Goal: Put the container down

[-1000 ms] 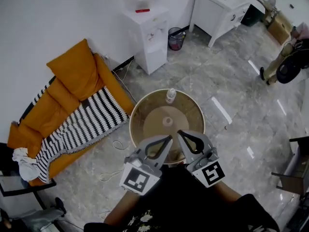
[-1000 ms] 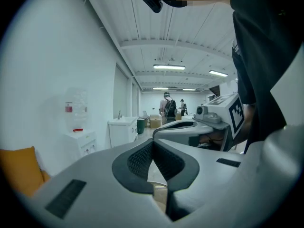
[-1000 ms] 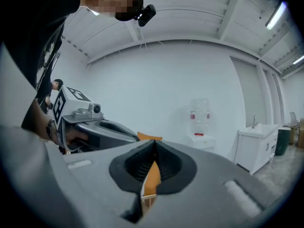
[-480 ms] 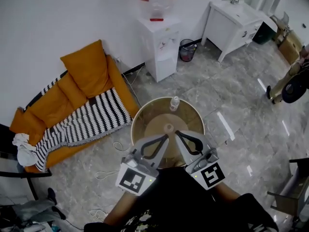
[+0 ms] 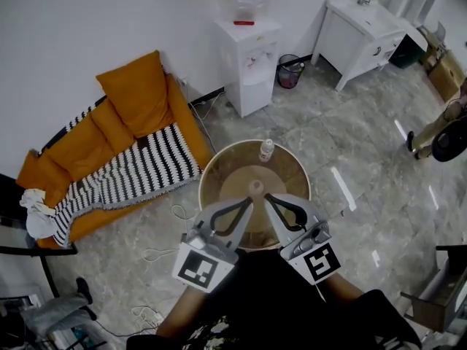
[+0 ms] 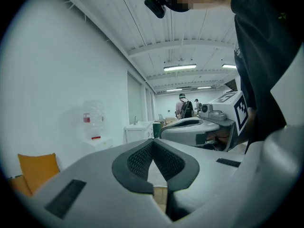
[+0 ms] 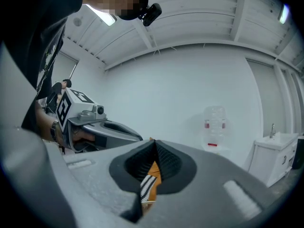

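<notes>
Left gripper (image 5: pixel 249 203) and right gripper (image 5: pixel 268 199) were both closed up, empty; bottle (image 5: pixel 266 150) stood at the round table's (image 5: pixel 219 170) far edge.

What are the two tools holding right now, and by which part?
Nothing. The left tool and the right tool are both shut with nothing between their jaws. The bottle stands apart from them on the round table.

We see a glossy, marble-look floor (image 5: pixel 365 144) on the right of the frame and, at the left, an orange cloth sofa (image 5: pixel 135 97) under a knitted striped blanket (image 5: pixel 124 181). Low centre, the left gripper (image 5: pixel 246 204) and right gripper (image 5: pixel 268 200) are matt grey plastic with black ribbed pads (image 6: pixel 140 159).
</notes>
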`<action>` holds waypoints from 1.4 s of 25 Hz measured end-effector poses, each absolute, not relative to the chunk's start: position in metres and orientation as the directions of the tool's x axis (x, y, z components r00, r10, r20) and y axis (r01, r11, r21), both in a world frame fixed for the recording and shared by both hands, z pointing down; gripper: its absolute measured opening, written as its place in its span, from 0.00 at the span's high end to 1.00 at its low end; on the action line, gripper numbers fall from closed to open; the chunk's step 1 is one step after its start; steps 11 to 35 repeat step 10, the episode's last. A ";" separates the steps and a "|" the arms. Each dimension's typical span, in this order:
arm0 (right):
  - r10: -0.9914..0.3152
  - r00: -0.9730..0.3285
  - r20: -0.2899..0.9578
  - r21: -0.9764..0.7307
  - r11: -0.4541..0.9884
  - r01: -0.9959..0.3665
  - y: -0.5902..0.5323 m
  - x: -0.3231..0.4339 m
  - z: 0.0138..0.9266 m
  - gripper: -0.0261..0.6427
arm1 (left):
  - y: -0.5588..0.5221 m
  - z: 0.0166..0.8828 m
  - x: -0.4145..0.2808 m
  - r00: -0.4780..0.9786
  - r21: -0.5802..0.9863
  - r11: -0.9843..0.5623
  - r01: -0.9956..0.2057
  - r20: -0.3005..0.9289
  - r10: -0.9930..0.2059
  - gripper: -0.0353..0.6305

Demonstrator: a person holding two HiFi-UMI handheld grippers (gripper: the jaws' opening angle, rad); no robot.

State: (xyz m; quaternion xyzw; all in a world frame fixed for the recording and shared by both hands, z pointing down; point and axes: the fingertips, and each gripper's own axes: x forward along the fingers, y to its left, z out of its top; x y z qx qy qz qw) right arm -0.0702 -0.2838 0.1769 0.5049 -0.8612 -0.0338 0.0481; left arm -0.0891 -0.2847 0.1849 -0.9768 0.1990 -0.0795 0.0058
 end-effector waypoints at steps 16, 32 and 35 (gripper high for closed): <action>-0.850 -0.518 0.100 0.152 0.527 -0.836 -0.267 -0.070 0.195 0.97 | -0.271 0.196 -0.084 0.901 -0.052 -0.917 -0.395 0.171 -0.398 0.94; -0.850 -0.518 0.100 0.152 0.527 -0.836 -0.267 -0.070 0.195 0.97 | -0.271 0.196 -0.084 0.901 -0.052 -0.917 -0.395 0.171 -0.398 0.94; -0.850 -0.518 0.100 0.152 0.527 -0.836 -0.267 -0.070 0.195 0.97 | -0.271 0.196 -0.084 0.901 -0.052 -0.917 -0.395 0.171 -0.398 0.94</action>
